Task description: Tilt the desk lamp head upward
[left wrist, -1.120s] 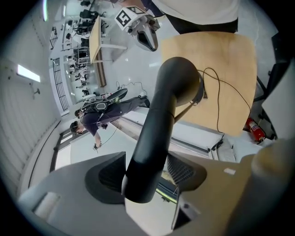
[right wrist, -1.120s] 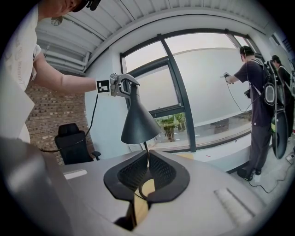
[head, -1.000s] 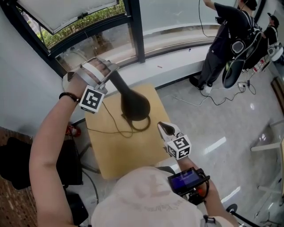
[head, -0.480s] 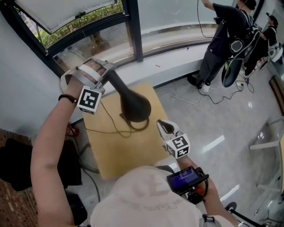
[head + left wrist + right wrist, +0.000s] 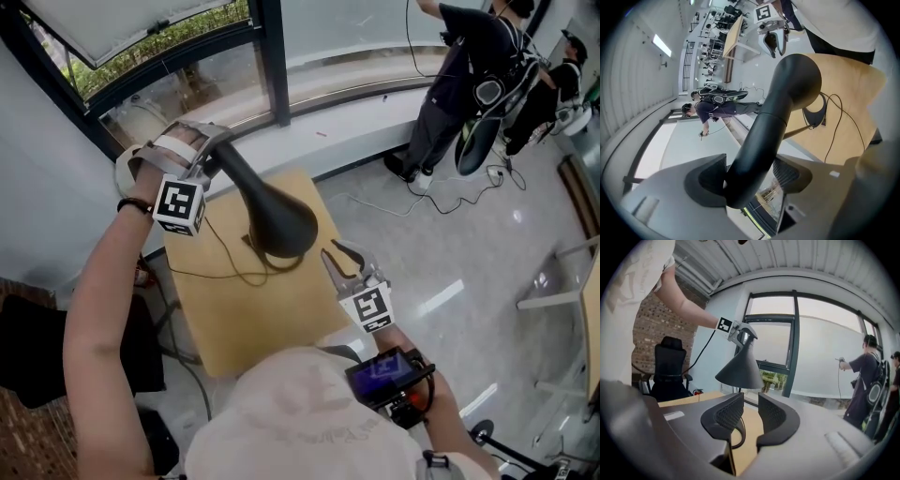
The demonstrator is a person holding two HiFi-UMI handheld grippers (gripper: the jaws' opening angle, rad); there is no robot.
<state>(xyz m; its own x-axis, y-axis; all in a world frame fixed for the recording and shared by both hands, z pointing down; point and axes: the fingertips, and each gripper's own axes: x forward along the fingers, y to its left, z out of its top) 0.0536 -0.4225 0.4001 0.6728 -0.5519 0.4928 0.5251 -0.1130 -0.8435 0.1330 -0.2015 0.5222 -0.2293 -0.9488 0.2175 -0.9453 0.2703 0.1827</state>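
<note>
Desk lamp head [image 5: 272, 220] stands over the wooden table [image 5: 246, 323], its narrow neck between the jaws of the left gripper [image 5: 214, 148]
The left gripper sits high on the neck, where a small push should tip the shade; its jaws are opening, one pad touching, the other just clear, so the grip looks let go. The right gripper [image 5: 336, 257] hangs near the shade's rim, jaws opening on nothing, probably standing by

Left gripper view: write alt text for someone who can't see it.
A black desk lamp head fills the frame, its narrow end between the left gripper's jaws, which are opening, with a gap showing on one side. Behind it are a wooden table with the lamp's cable, and a person standing in the background.
</note>
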